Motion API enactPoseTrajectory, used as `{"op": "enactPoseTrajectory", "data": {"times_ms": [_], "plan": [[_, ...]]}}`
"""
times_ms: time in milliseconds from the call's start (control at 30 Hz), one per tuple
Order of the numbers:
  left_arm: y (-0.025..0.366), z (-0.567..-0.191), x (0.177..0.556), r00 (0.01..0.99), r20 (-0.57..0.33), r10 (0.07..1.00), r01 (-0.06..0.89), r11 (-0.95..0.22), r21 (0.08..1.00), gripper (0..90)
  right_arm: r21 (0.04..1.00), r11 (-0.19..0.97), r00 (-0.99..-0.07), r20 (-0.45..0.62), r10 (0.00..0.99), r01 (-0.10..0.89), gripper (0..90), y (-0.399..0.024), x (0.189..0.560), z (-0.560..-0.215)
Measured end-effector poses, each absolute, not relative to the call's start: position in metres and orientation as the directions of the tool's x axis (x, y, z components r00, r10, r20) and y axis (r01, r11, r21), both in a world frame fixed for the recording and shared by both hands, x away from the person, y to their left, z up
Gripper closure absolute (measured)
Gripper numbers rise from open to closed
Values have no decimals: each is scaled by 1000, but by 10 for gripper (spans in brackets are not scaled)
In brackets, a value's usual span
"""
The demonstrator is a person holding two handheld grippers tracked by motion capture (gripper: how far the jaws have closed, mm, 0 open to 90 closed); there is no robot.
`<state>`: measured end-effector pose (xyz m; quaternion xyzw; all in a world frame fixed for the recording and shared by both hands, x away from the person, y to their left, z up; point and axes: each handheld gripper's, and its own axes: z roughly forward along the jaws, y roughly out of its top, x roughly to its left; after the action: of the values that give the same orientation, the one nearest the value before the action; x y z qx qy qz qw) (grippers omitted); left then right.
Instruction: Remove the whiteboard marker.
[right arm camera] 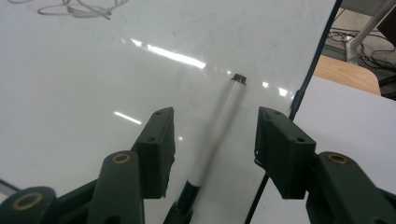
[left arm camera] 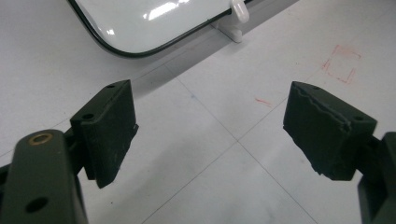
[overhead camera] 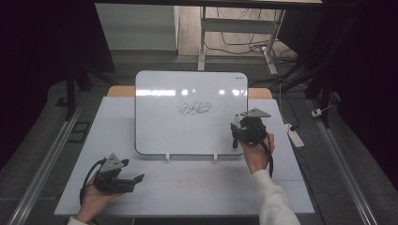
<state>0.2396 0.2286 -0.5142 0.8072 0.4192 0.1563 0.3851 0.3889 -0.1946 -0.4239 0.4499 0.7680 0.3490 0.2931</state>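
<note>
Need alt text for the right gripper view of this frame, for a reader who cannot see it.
A marker lies on the whiteboard between the right gripper's two black fingers, which stand apart on either side without touching it. A dark scribble sits at the top left, and the board's black edge runs down the right, with table beyond.

A dim room around a pale table

The table (overhead camera: 61,178) is pale grey, with faint red marks (left arm camera: 342,64) on its top. Grey floor (overhead camera: 28,154) runs on both sides, crossed by metal rails (overhead camera: 44,164). Beyond stand a white desk frame (overhead camera: 234,26) and loose cables (overhead camera: 244,47) on the floor. The far corners lie in darkness
</note>
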Motion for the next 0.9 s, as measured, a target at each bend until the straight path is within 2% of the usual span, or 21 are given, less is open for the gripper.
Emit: {"op": "enactPoseTrajectory", "data": {"times_ms": [133, 400, 900], "plan": [[228, -515, 240, 602, -69, 796, 556, -355, 752, 177, 793, 353, -417, -138, 898, 497, 524, -193, 393, -425], [228, -515, 240, 604, -68, 794, 556, -359, 750, 178, 793, 347, -392, -149, 908, 501, 652, -189, 398, -426], [228, -515, 240, 604, -67, 794, 555, -359, 750, 180, 786, 345, -360, -168, 917, 512, 720, -179, 403, -427]]}}
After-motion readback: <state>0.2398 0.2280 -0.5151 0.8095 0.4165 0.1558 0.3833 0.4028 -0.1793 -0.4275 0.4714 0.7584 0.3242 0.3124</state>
